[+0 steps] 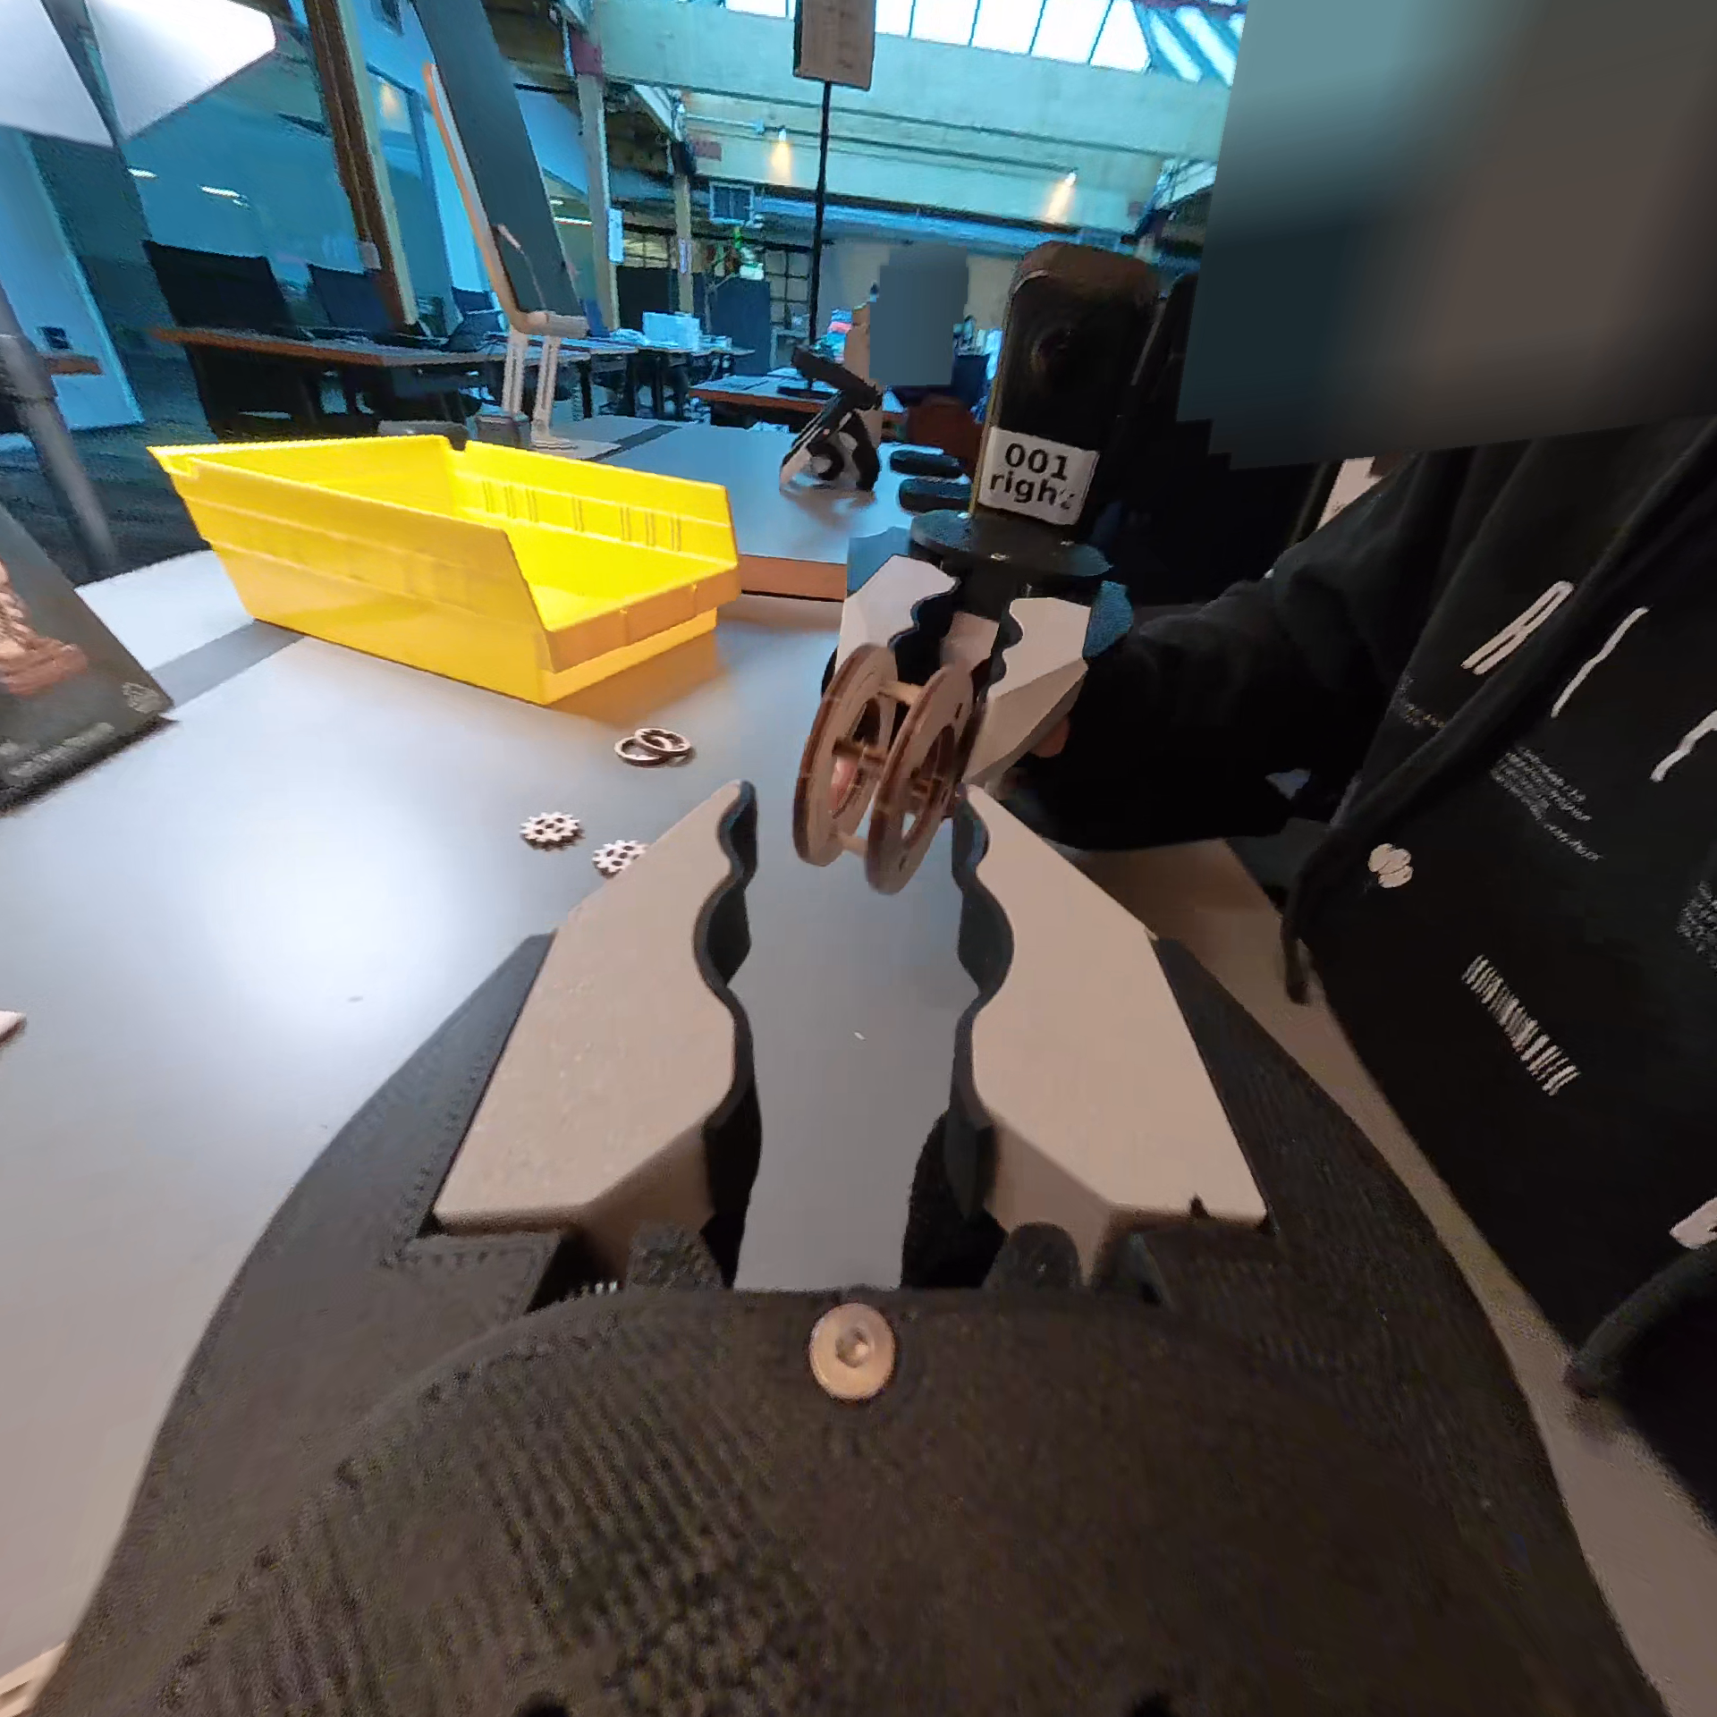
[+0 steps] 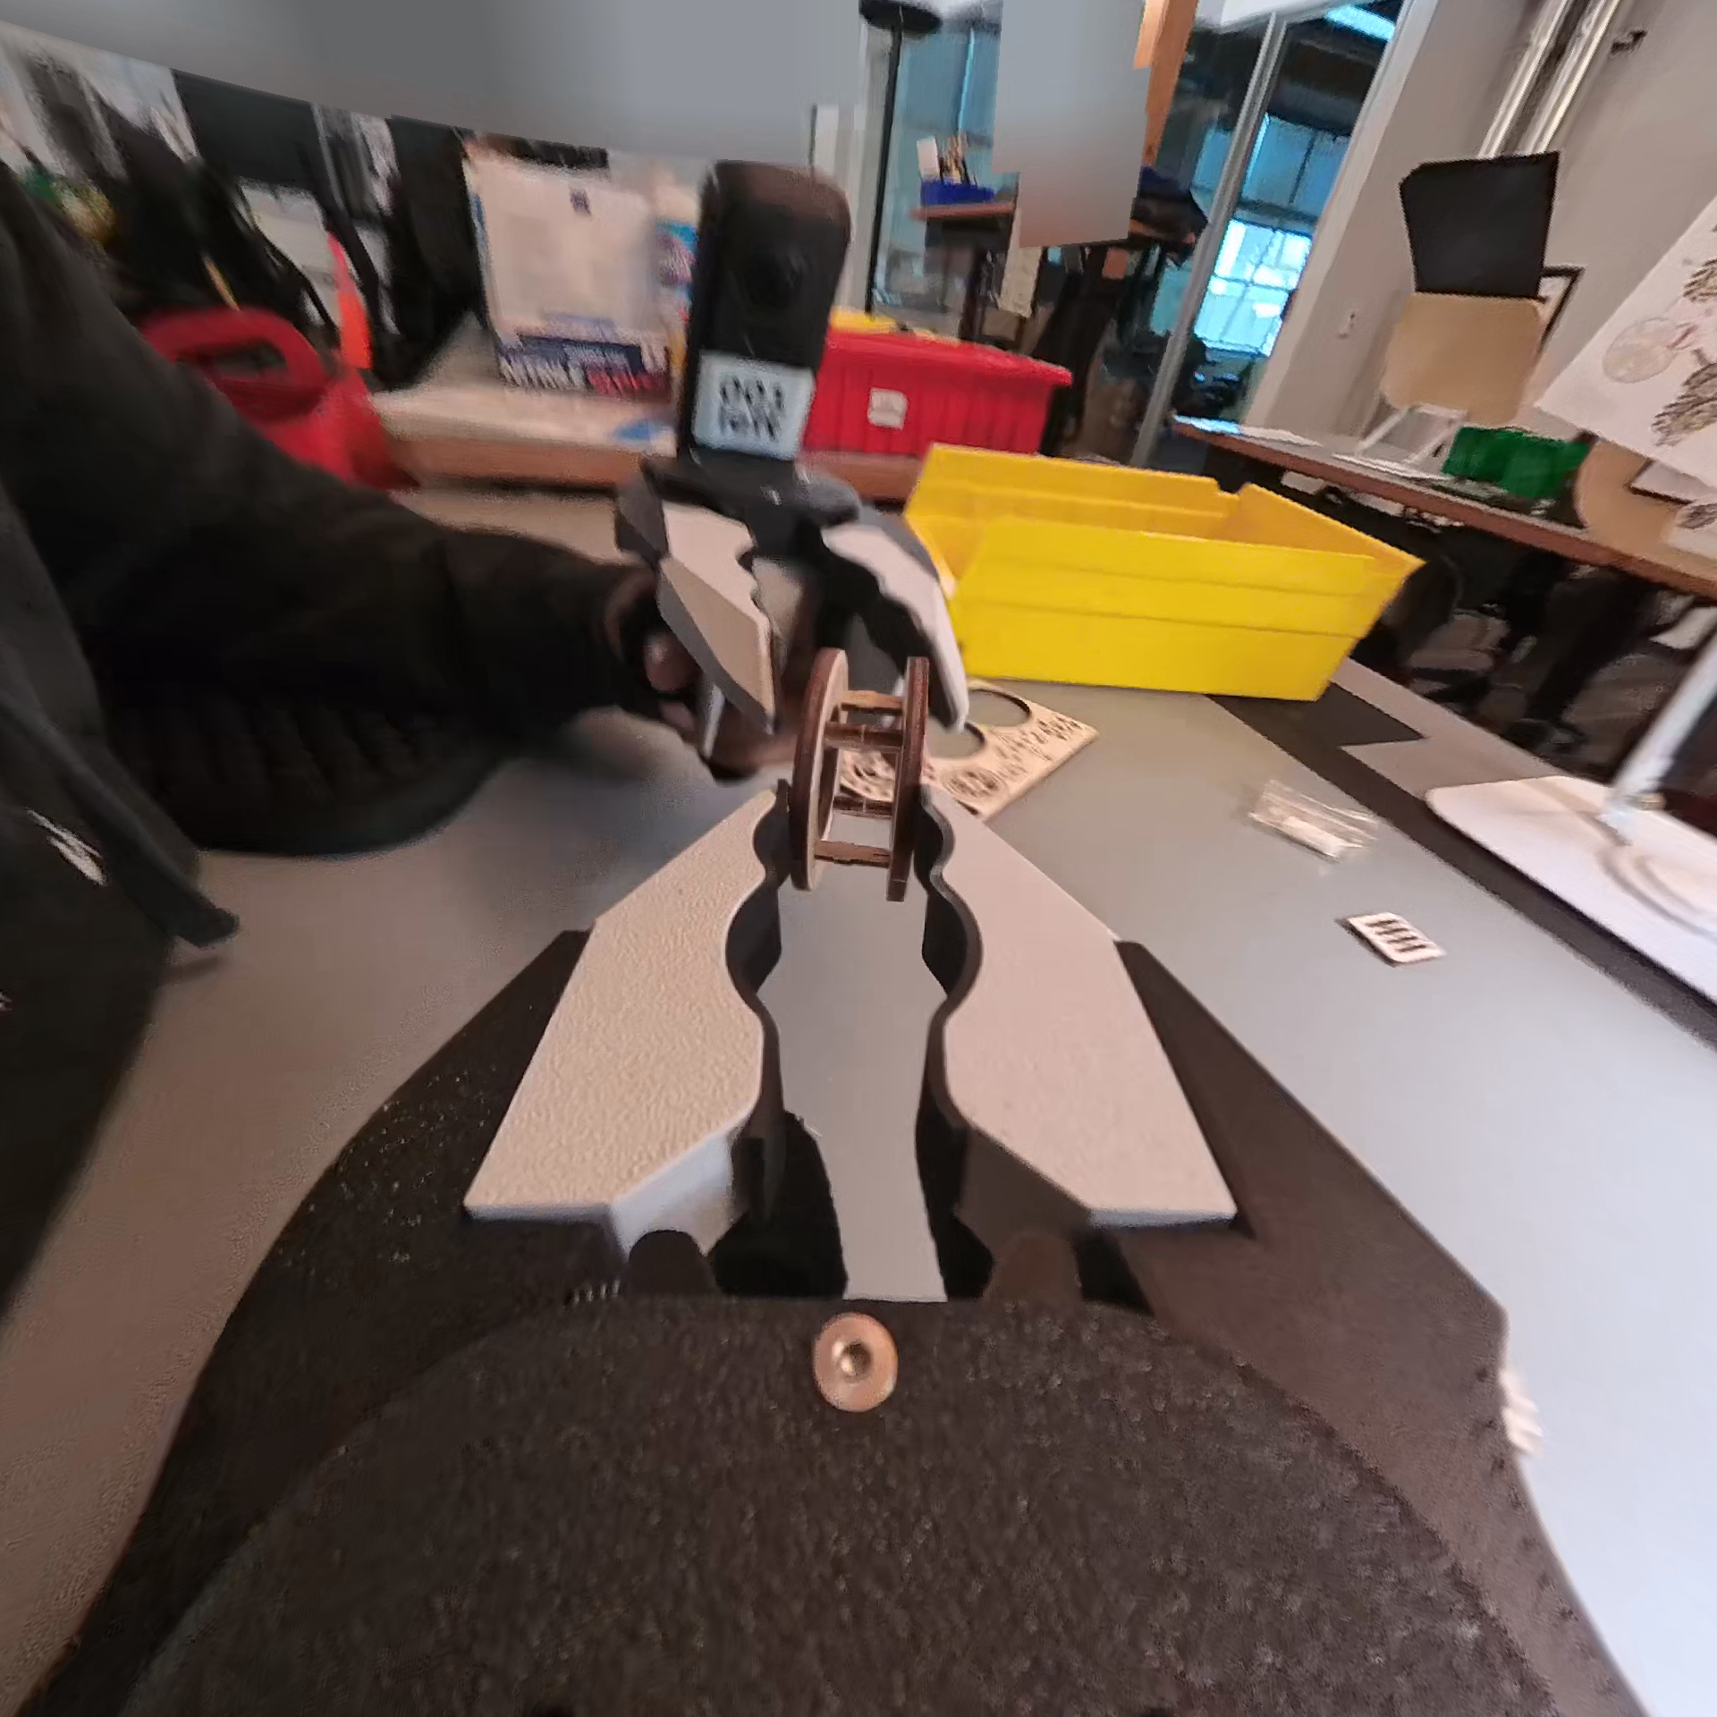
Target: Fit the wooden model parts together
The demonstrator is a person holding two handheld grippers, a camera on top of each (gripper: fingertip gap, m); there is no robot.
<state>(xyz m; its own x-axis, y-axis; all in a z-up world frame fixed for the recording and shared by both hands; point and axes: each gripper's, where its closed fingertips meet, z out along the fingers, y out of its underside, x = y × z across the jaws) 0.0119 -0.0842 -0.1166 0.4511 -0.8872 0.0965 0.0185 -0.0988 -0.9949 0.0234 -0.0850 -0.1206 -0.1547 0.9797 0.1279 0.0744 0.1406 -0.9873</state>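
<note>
Pinching the brown wooden spool of two round discs joined by thin rungs (image 2: 857, 776) above the grey surface (image 2: 1208, 976), the right tongs (image 2: 853, 818) are pressing on its outer faces, while the left tongs (image 1: 850, 808) are spread just beside it. It is looking light and fragile; gripping the discs, not the rungs, seems safer.
</note>
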